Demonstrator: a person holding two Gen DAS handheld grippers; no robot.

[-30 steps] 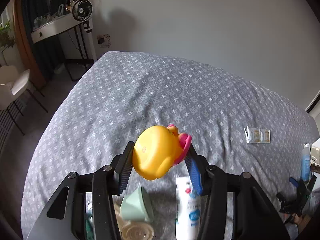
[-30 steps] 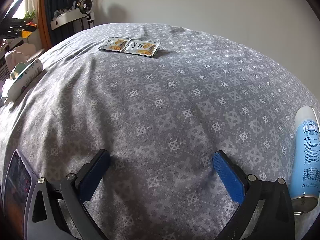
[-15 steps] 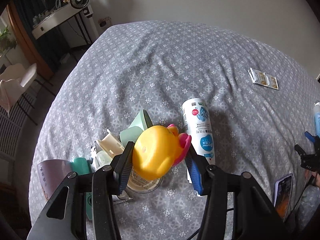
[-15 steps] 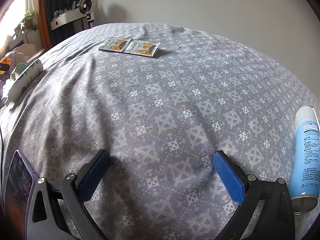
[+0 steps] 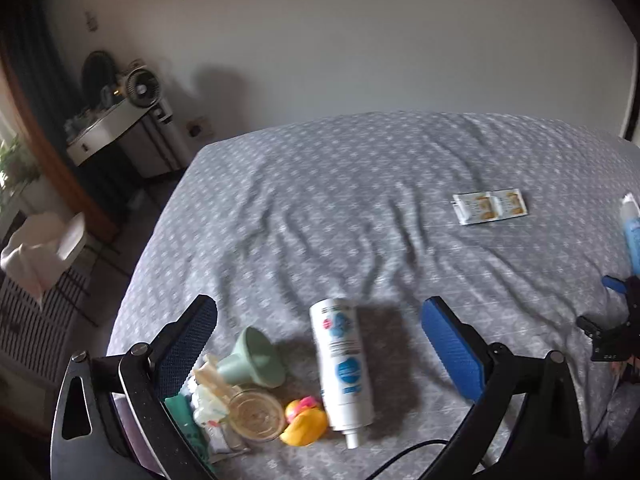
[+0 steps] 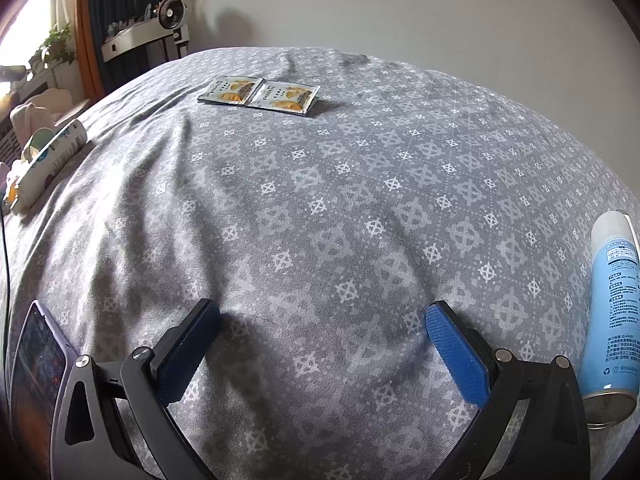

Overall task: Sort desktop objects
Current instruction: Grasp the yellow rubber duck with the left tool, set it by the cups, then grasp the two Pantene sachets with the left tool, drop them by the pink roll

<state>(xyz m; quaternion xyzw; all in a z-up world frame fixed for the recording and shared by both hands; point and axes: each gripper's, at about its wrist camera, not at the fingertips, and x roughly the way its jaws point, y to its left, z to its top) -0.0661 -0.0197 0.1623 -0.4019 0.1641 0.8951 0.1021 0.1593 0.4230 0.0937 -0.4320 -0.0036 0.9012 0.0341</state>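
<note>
Two tongs, both mine, both empty. My left tongs point(image 5: 320, 320) have just been opening and now stand wide, with nothing between the blue pads. The duck point(image 5: 304, 426) lies on the bed point(image 5: 340, 184) below and a little to the near side of those pads, clear of both, its pink beak turned away from me. It touches the white bottle point(image 5: 344, 364) on its right and sits just beside a glass jar point(image 5: 254, 416) on its left. The bottle lies flat between the two pads, nozzle toward me. Nearer my left pad are a green funnel point(image 5: 254, 360) on its side and a cream plastic piece point(image 5: 210, 376), with more small items bunched behind that finger, too blurred to name. Far beyond my right pad, two joined sachets point(image 5: 490, 206) lie flat.

My right tongs point(image 6: 322, 322) are also spread wide, over bare patterned fabric. A blue can point(image 6: 614, 312) lies just outside the right finger, and a phone point(image 6: 38, 354) lies just outside the left one. The sachets point(image 6: 260, 94) are well ahead of these tongs, and the white bottle point(image 6: 52, 160) is far off to the left.
</note>
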